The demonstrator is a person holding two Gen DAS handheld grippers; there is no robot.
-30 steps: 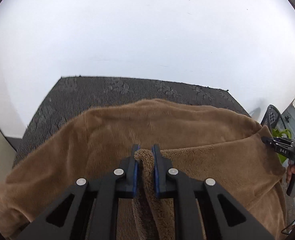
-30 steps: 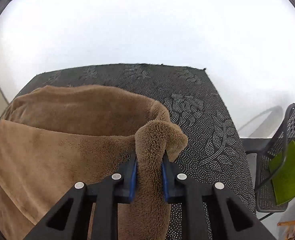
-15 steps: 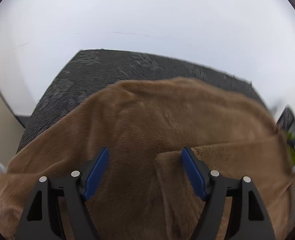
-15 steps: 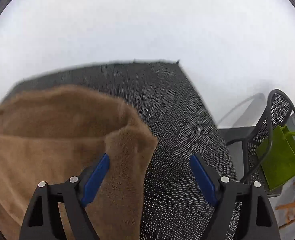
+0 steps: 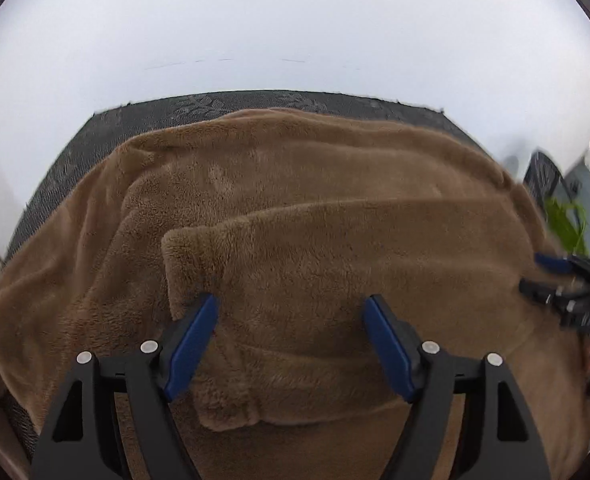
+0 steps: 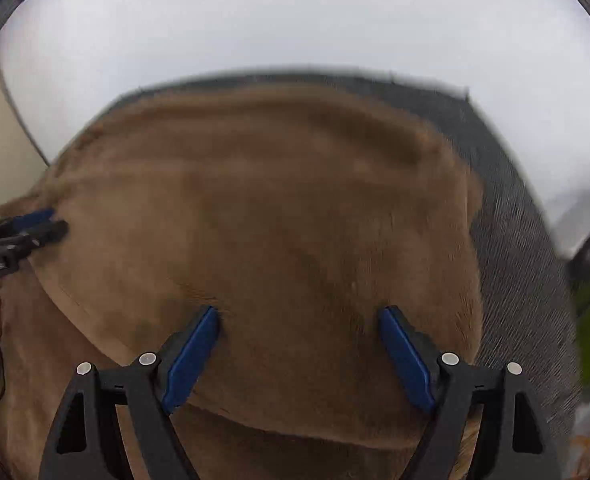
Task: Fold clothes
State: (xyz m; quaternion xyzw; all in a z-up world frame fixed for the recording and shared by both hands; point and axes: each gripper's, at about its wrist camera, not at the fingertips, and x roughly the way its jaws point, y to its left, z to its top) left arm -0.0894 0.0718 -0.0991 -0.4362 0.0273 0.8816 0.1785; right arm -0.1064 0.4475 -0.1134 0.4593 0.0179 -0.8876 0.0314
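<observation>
**Brown fleece lies doubled on the worktop, both jaws spread**

The brown fleece garment (image 5: 295, 208) is spread over the dark patterned worktop (image 5: 143, 120), filling the middle of both frames. A folded-over layer is seen in the left wrist view, its corner at centre left and its edge running towards the right of the frame, so the long axis lies across both views. The left hand-held gripper (image 5: 291, 336) is held wide, nothing between its fingers, directly above that layer. The right hand-held gripper (image 6: 299, 344) is likewise wide and holds nothing, over the garment's right part; the view is blurred. Whether further folds are wanted cannot be settled from this.
</observation>
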